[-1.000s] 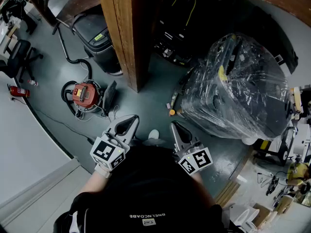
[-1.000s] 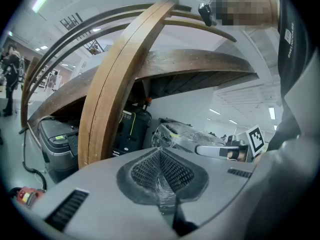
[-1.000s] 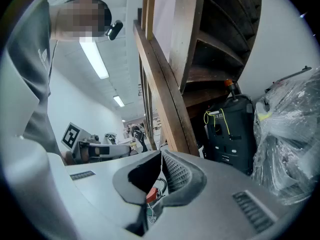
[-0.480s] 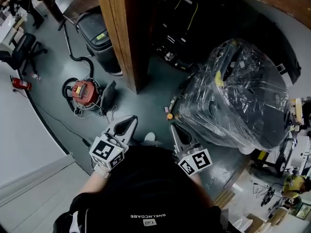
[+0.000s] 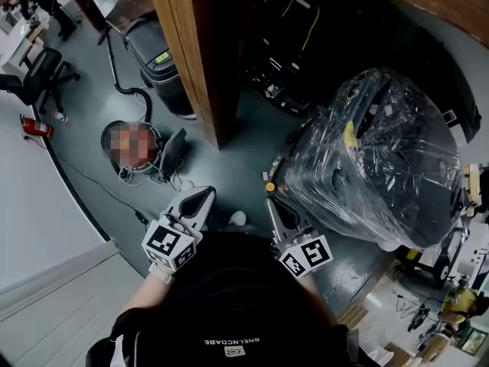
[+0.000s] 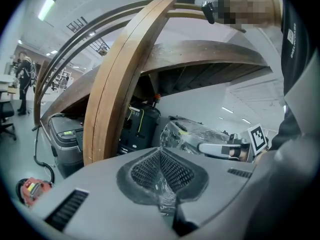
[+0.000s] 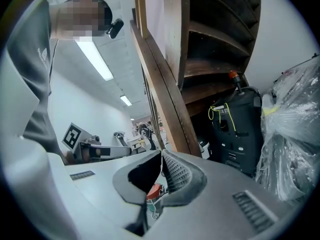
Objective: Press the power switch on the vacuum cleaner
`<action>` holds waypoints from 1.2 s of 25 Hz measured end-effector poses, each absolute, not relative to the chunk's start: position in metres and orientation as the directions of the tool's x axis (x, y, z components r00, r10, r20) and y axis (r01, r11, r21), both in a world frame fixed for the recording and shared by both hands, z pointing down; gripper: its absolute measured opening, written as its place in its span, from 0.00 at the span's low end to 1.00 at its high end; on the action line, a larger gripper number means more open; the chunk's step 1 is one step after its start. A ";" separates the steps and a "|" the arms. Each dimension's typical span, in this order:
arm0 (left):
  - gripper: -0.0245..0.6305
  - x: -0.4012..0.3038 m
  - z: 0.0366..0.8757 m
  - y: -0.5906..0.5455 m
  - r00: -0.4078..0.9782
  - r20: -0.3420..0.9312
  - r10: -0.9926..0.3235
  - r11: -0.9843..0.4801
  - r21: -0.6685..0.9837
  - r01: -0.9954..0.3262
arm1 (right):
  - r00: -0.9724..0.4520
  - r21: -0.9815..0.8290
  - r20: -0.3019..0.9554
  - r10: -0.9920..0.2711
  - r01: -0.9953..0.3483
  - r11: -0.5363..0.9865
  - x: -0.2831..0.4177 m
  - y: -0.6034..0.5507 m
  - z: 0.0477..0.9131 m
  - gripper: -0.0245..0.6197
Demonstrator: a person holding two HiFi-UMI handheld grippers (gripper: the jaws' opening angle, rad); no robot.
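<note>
Grey floor (image 5: 237, 155), vacuum cleaner (image 5: 130, 147) upright, left gripper (image 5: 200, 199), right gripper (image 5: 276, 207), jaws together.

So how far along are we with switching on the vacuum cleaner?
Done: nothing yet. The vacuum cleaner sits untouched on the floor, ahead and to the left. In hand: the left gripper and right gripper are both shut, empty and close to the body. Left: walk over, reach down, press the switch.

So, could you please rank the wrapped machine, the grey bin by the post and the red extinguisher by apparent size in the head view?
1. Wrapped machine, by far the largest.
2. Grey bin, partly hidden by the post.
3. Extinguisher, smallest, though it sits at the view's edge, so its true size is unsure.
</note>
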State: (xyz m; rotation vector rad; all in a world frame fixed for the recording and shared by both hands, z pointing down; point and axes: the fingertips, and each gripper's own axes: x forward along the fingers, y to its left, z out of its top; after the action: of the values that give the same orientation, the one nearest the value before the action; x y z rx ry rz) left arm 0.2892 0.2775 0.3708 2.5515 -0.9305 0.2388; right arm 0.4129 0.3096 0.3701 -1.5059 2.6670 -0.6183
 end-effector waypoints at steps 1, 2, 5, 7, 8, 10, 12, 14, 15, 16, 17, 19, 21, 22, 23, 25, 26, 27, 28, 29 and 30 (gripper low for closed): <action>0.06 0.287 0.371 0.272 0.763 0.295 -0.576 -0.694 0.316 -0.646 | -0.531 -0.350 0.178 -0.828 -0.821 0.451 0.411 0.303 0.371 0.08; 0.06 0.284 0.372 0.265 0.764 0.296 -0.573 -0.698 0.312 -0.644 | -0.527 -0.351 0.181 -0.830 -0.823 0.446 0.408 0.296 0.372 0.08; 0.06 0.269 0.372 0.238 0.772 0.298 -0.561 -0.708 0.311 -0.634 | -0.517 -0.353 0.191 -0.835 -0.830 0.433 0.393 0.269 0.371 0.08; 0.06 0.255 0.371 0.216 0.780 0.296 -0.551 -0.710 0.325 -0.625 | -0.506 -0.345 0.204 -0.838 -0.838 0.422 0.379 0.250 0.371 0.08; 0.06 0.248 0.370 0.205 0.785 0.295 -0.545 -0.714 0.328 -0.619 | -0.499 -0.343 0.209 -0.841 -0.843 0.415 0.372 0.240 0.370 0.08; 0.06 0.233 0.370 0.184 0.796 0.292 -0.531 -0.722 0.335 -0.605 | -0.487 -0.346 0.218 -0.846 -0.849 0.399 0.358 0.220 0.370 0.08; 0.06 0.219 0.370 0.165 0.807 0.286 -0.518 -0.731 0.342 -0.590 | -0.477 -0.342 0.229 -0.849 -0.856 0.388 0.342 0.199 0.371 0.08; 0.06 0.202 0.369 0.145 0.814 0.281 -0.509 -0.737 0.347 -0.580 | -0.469 -0.333 0.235 -0.851 -0.862 0.383 0.324 0.180 0.371 0.08; 0.06 0.192 0.368 0.136 0.816 0.280 -0.506 -0.739 0.348 -0.577 | -0.466 -0.331 0.237 -0.853 -0.864 0.380 0.314 0.170 0.370 0.08; 0.06 0.182 0.367 0.128 0.818 0.279 -0.504 -0.741 0.347 -0.575 | -0.463 -0.332 0.238 -0.854 -0.865 0.376 0.304 0.161 0.370 0.08; 0.06 0.172 0.366 0.120 0.819 0.279 -0.502 -0.743 0.345 -0.573 | -0.461 -0.335 0.238 -0.855 -0.865 0.373 0.294 0.153 0.369 0.08; 0.06 0.151 0.366 0.106 0.819 0.279 -0.502 -0.745 0.341 -0.573 | -0.462 -0.342 0.237 -0.855 -0.863 0.372 0.273 0.137 0.369 0.08; 0.06 0.129 0.367 0.091 0.817 0.282 -0.503 -0.742 0.343 -0.576 | -0.460 -0.356 0.238 -0.856 -0.861 0.364 0.253 0.121 0.368 0.08; 0.06 0.119 0.368 0.084 0.815 0.284 -0.505 -0.741 0.343 -0.578 | -0.461 -0.362 0.238 -0.855 -0.859 0.362 0.244 0.114 0.368 0.08; 0.06 0.109 0.369 0.079 0.813 0.287 -0.507 -0.739 0.341 -0.581 | -0.465 -0.364 0.238 -0.853 -0.857 0.366 0.235 0.108 0.368 0.08; 0.06 0.090 0.371 0.070 0.805 0.294 -0.516 -0.730 0.342 -0.592 | -0.483 -0.362 0.242 -0.842 -0.850 0.383 0.216 0.099 0.369 0.08; 0.06 0.081 0.372 0.066 0.799 0.299 -0.522 -0.722 0.344 -0.601 | -0.493 -0.361 0.246 -0.835 -0.846 0.393 0.208 0.094 0.370 0.08; 0.06 0.072 0.374 0.062 0.791 0.304 -0.530 -0.712 0.348 -0.610 | -0.502 -0.360 0.249 -0.828 -0.842 0.402 0.200 0.090 0.370 0.08; 0.06 0.064 0.376 0.059 0.783 0.309 -0.539 -0.701 0.352 -0.621 | -0.510 -0.360 0.253 -0.822 -0.838 0.410 0.194 0.086 0.370 0.08; 0.06 0.056 0.377 0.056 0.775 0.313 -0.549 -0.689 0.355 -0.632 | -0.517 -0.358 0.256 -0.817 -0.836 0.416 0.189 0.082 0.371 0.08; 0.06 0.050 0.378 0.053 0.767 0.315 -0.559 -0.678 0.358 -0.642 | -0.525 -0.355 0.260 -0.810 -0.833 0.425 0.185 0.078 0.371 0.08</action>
State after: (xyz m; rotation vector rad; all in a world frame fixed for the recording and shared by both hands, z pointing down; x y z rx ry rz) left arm 0.0497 0.0534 0.3780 2.5094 -0.9070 0.2484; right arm 0.1846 0.0779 0.3707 -1.5536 2.6936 -0.7171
